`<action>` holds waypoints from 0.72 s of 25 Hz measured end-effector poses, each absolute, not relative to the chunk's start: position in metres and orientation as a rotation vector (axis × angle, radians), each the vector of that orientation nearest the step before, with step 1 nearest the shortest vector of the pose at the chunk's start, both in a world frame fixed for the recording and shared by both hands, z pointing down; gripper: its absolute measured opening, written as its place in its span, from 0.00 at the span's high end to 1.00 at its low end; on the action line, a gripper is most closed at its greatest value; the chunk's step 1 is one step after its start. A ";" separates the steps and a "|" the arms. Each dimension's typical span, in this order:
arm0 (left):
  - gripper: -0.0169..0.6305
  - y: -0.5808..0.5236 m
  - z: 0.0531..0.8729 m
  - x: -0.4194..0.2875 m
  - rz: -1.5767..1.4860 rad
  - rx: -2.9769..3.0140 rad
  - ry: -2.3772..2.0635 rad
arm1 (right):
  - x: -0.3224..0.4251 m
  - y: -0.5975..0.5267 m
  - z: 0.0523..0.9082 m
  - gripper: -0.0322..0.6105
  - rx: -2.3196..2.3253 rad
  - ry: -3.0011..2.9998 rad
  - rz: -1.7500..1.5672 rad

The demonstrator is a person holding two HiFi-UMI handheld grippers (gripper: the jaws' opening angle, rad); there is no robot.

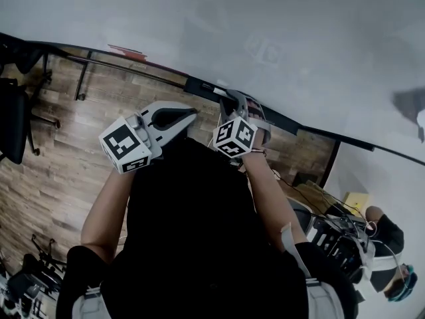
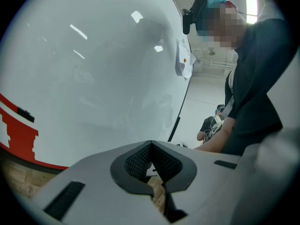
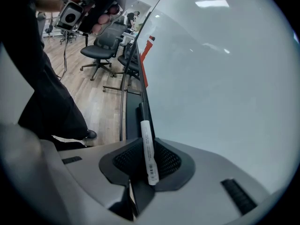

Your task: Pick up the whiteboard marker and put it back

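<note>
Right gripper: jaws clamped on the whiteboard marker; the white barrel is gripped between the pads, black cap pointed outward.
Marker location: held at the lower edge of the whiteboard, cap over the black tray ledge; contact with the ledge could not be determined.
Left gripper: jaws closed together, nothing gripped; held close to the whiteboard.

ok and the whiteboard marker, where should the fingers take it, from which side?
Take the marker on its white barrel, below the black cap, fingers closing across the long axis, coming from the room side since the whiteboard backs it. The right gripper already holds it that way.
</note>
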State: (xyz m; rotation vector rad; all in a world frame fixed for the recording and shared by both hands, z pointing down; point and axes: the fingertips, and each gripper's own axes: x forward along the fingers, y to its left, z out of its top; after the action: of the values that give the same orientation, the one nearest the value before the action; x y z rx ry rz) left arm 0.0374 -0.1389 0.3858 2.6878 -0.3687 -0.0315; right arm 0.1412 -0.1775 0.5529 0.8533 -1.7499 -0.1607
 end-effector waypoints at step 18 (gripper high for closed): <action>0.96 -0.116 0.375 0.022 -0.049 2.699 -0.390 | 0.119 -0.137 0.503 0.84 0.918 -1.884 -0.239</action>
State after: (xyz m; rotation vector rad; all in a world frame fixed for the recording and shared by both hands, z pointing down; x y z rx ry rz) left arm 0.0216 -0.1157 0.3748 2.6995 -0.3905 -0.0495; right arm 0.1189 -0.1374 0.5026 0.9177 -1.8839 -0.2393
